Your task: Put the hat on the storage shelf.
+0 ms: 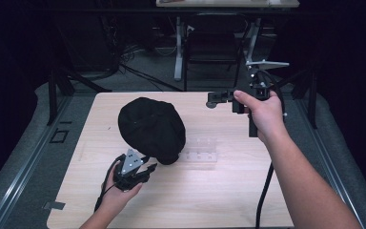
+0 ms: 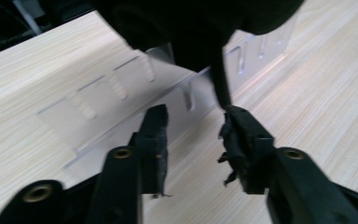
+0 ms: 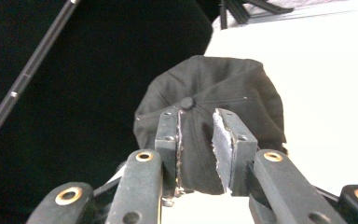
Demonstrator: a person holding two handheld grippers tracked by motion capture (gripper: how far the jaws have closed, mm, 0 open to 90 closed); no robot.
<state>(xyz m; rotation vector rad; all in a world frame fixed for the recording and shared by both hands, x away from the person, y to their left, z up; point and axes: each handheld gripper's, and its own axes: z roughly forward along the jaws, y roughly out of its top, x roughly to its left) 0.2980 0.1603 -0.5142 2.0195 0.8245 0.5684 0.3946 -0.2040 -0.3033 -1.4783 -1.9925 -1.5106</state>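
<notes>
The left gripper (image 1: 148, 168) is sitting low over the near part of the wooden table (image 1: 219, 200), its jaws standing apart with nothing between them, and it is pointing up and to the right at the near rim of the black cap (image 1: 151, 128), which is lying just beyond the tips. In the left gripper view the jaws (image 2: 193, 133) are opening onto a dark hanging edge of the cap (image 2: 200, 32), with the right-hand jaw tip almost under it (touching or not, the frame is too blurred to say). The cap is resting crown up, left of the table's centre, partly covering a clear plastic stand (image 1: 201, 149) that is sticking out from under it to the right. The right gripper (image 1: 211, 100) is hovering well apart at the far right, raised above the table and aimed leftward toward the cap's crown; its jaws (image 3: 196, 140) are parted a little and holding nothing, the cap (image 3: 214, 88) lying beyond them. So the left hand is plainly the nearer one, and any grasp of the rim probably falls to it, with a short push forward along its present line.
</notes>
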